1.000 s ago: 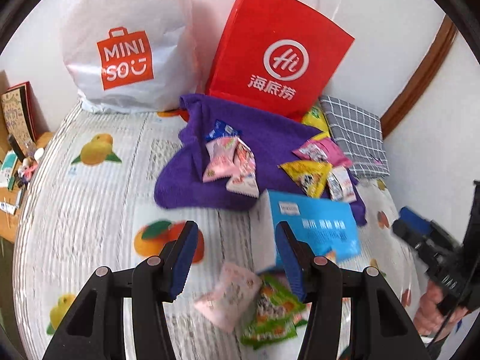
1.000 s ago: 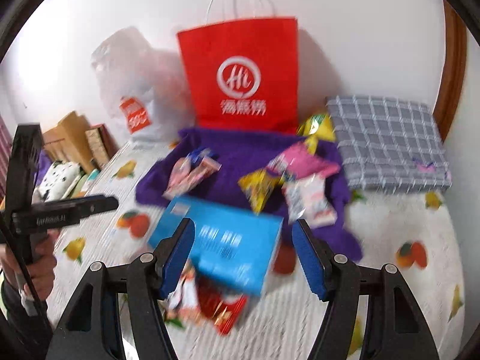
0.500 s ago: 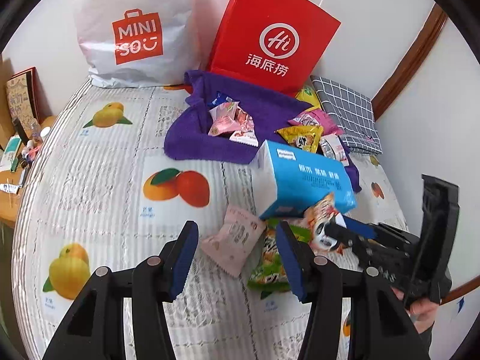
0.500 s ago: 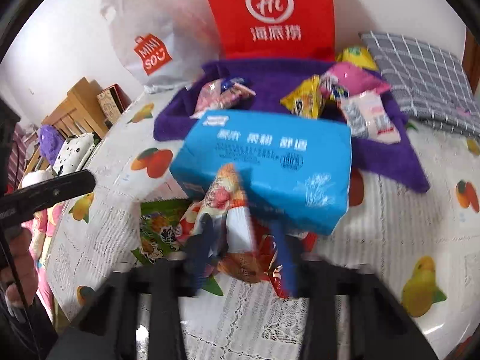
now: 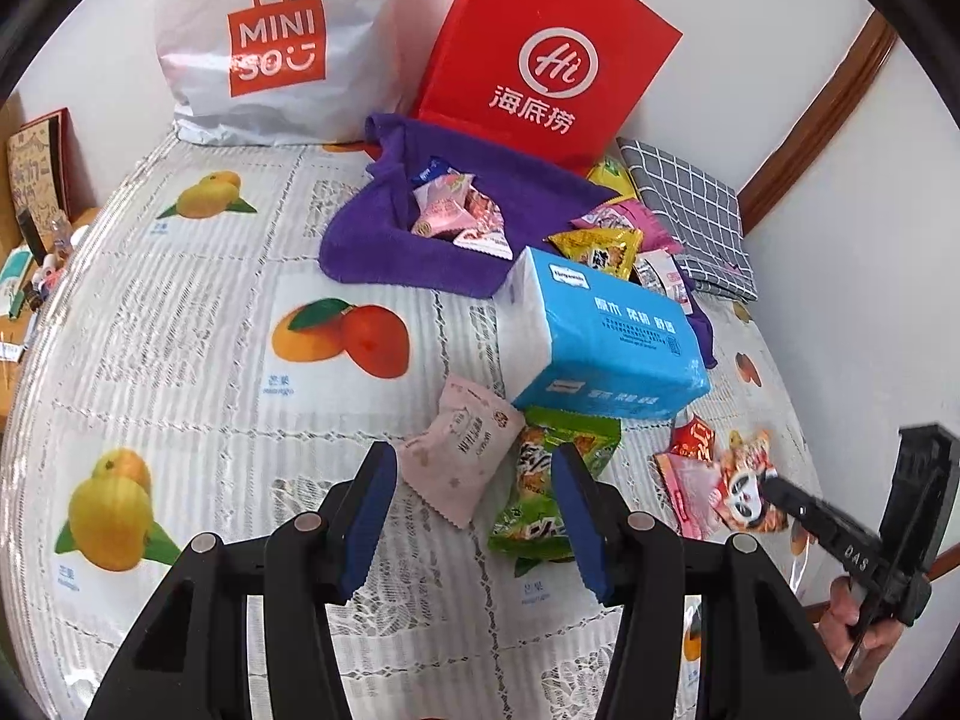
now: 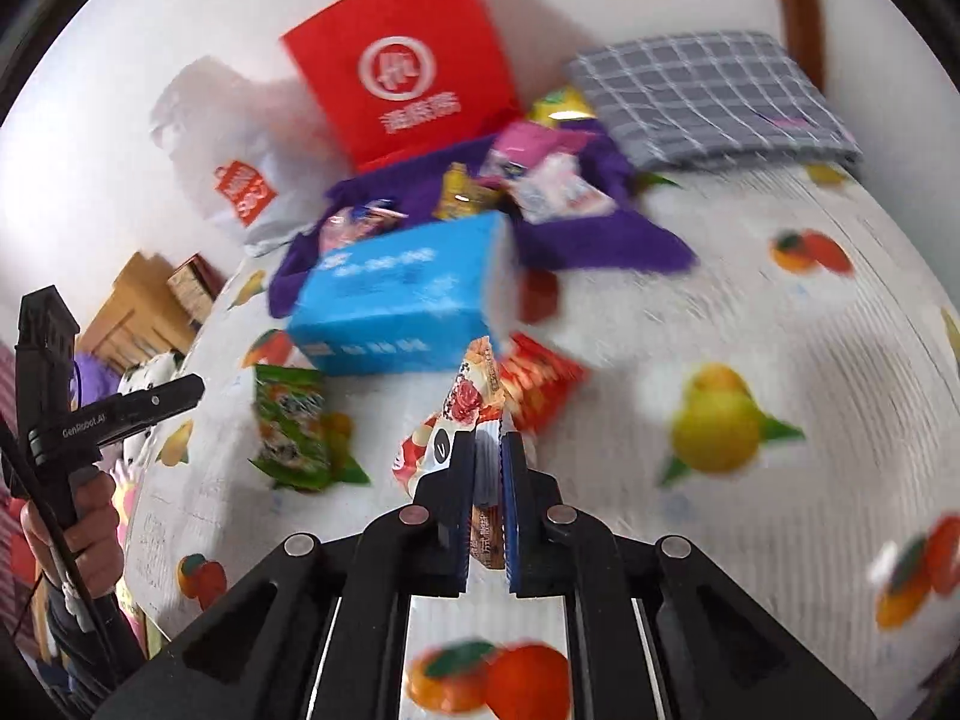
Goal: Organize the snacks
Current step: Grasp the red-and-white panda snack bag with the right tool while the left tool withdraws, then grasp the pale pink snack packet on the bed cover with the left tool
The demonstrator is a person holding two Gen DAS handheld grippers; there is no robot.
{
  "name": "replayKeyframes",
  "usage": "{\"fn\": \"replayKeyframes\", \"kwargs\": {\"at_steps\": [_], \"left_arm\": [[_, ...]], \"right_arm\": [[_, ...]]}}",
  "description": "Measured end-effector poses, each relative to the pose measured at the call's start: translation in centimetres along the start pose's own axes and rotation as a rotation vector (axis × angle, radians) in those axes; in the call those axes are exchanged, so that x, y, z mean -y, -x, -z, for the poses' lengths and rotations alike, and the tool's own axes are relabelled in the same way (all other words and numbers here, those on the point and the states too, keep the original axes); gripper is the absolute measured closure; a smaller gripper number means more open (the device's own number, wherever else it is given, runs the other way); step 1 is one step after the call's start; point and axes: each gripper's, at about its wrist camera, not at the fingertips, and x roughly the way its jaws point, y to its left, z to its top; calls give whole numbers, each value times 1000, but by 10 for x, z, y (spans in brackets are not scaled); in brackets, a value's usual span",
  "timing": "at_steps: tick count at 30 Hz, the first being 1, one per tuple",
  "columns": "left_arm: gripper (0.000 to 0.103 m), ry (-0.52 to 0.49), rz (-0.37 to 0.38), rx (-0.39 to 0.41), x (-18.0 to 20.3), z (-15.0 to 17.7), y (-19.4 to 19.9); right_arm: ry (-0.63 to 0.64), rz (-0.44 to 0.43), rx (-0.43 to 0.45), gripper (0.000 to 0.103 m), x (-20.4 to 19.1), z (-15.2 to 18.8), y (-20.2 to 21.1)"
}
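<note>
My right gripper (image 6: 487, 450) is shut on an orange-and-white snack packet (image 6: 474, 402), lifted just above the bedspread; the left wrist view shows the same packet (image 5: 744, 489) pinched at the right gripper's tip (image 5: 771, 486). My left gripper (image 5: 474, 480) stands open over a pale pink packet (image 5: 462, 456) and a green packet (image 5: 552, 480), touching neither. A blue tissue pack (image 5: 606, 336) lies behind them. A red packet (image 6: 540, 384) lies beside it. Several more snacks sit on a purple towel (image 5: 372, 240).
A red paper bag (image 5: 540, 60) and a white Miniso bag (image 5: 276, 42) stand against the wall at the back. A grey checked cloth (image 5: 690, 210) lies back right. The bed's left edge meets a wooden shelf (image 5: 24, 240). A hand (image 5: 864, 618) holds the right gripper.
My right gripper came down, shut on the orange-and-white packet and drew it back from the blue tissue pack. My left gripper backed away from the towel, still open.
</note>
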Motion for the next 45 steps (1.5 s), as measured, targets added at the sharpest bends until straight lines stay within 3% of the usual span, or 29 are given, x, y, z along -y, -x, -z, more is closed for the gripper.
{"fn": "replayKeyframes", "kwargs": {"at_steps": [8, 11, 13, 18, 23, 27, 33, 45], "left_arm": [[52, -8, 10, -12, 7, 5, -5], [52, -12, 7, -16, 8, 7, -5], [52, -12, 6, -17, 8, 7, -5], [52, -10, 6, -14, 7, 8, -4], [52, -14, -4, -19, 6, 9, -3], [52, -7, -7, -17, 4, 11, -1], [52, 0, -15, -21, -1, 12, -1], [52, -48, -62, -60, 0, 7, -28]], "right_arm": [[51, 21, -113, 83, 8, 39, 6], [107, 56, -99, 68, 2, 44, 13], [139, 79, -54, 46, -2, 42, 21], [218, 87, 37, 33, -14, 27, 27], [308, 91, 21, 32, -31, 17, 5], [371, 82, -61, 32, -38, 17, -21], [358, 100, -109, 32, -24, 27, -35], [186, 46, -3, 40, 0, 23, -38]]}}
